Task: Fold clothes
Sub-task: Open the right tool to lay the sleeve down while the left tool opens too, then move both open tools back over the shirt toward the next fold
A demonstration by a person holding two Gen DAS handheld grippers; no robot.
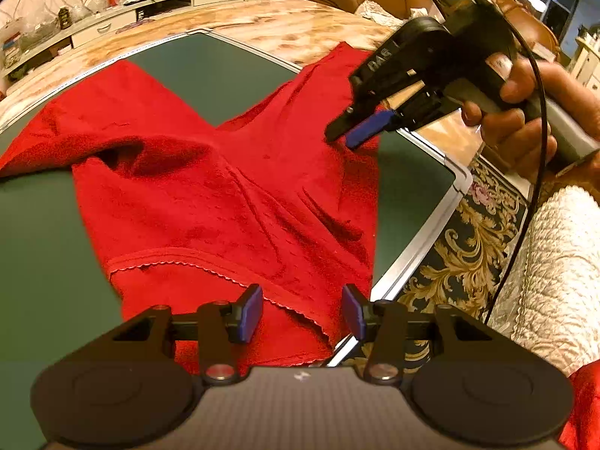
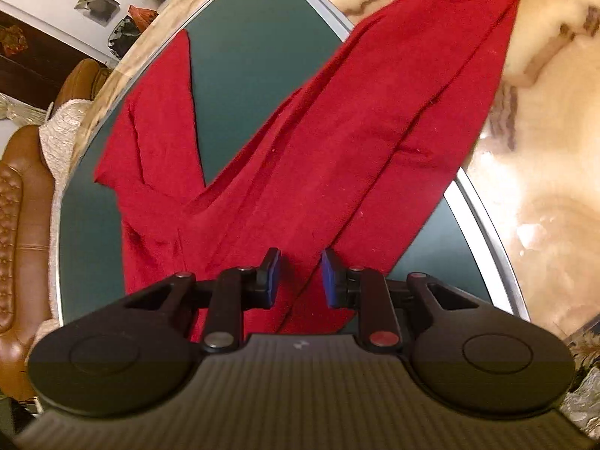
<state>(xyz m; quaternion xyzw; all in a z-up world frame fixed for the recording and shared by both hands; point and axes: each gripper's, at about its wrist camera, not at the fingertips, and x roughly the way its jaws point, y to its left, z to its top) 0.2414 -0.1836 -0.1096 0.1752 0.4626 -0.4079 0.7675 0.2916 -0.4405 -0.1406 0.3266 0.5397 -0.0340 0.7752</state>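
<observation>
While the red garment [image 1: 225, 195] lies spread and wrinkled on the dark green worktop [image 1: 37, 232], with one long part reaching over the metal edge onto the marble surface [image 2: 525, 172], both tongs are above it. The left tongs [image 1: 303, 309] stand open over the scalloped hem, with the blue pads apart and nothing between them. The right tongs [image 2: 300, 277] are open too, low over a fold in the cloth, and the right hand [image 1: 525, 112] holds their handle.
</observation>
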